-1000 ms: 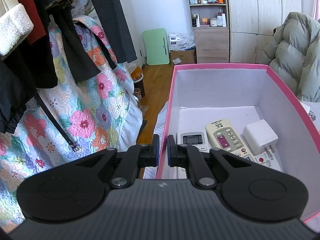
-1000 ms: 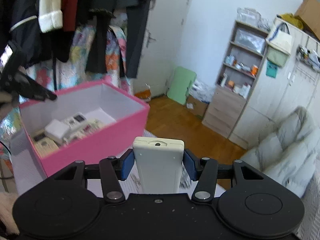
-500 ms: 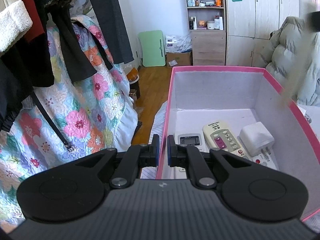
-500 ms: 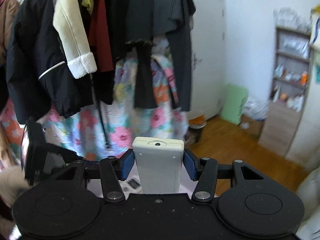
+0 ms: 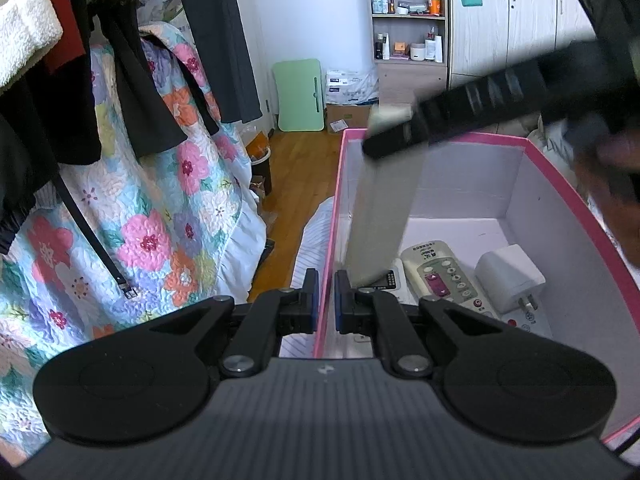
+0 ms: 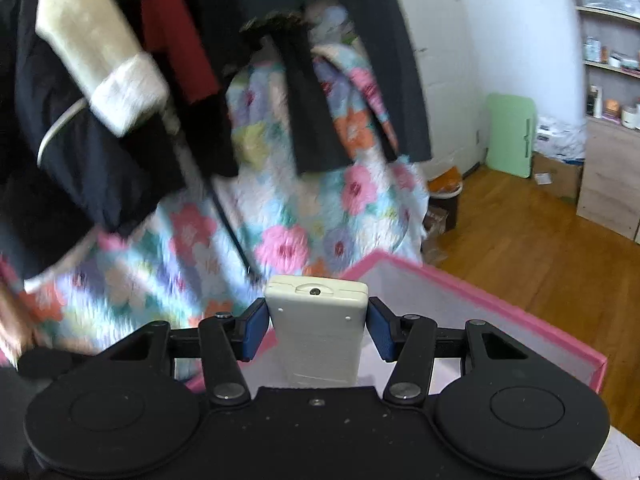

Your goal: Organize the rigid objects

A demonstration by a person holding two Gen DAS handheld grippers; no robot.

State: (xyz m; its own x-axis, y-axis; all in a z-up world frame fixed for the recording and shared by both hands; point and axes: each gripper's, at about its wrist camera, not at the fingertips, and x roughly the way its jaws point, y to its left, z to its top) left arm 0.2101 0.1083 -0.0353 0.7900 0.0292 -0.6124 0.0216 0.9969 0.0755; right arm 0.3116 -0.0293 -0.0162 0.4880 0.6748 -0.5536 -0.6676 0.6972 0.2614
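Note:
My left gripper (image 5: pixel 326 300) is shut on the left wall of the pink box (image 5: pixel 332 216). Inside the box lie a white remote with a pink button (image 5: pixel 440 276), a small display remote (image 5: pixel 394 280) and a white charger plug (image 5: pixel 510 276). My right gripper (image 6: pixel 316 330) is shut on a cream remote control (image 6: pixel 318 332). In the left wrist view that remote (image 5: pixel 380 208) hangs blurred, tip down, inside the box near its left wall, with the right gripper (image 5: pixel 400 136) above it. The pink box rim (image 6: pixel 460 284) shows below in the right wrist view.
Dark clothes (image 5: pixel 132 92) and a floral quilt (image 5: pixel 160 216) hang left of the box. Beyond it are wooden floor (image 5: pixel 304 156), a green panel (image 5: pixel 300 96), a shelf unit (image 5: pixel 408 28) and wardrobe doors (image 5: pixel 520 20).
My right gripper has swung over the box and lowered the cream remote into it. The left gripper has kept its hold on the box wall.

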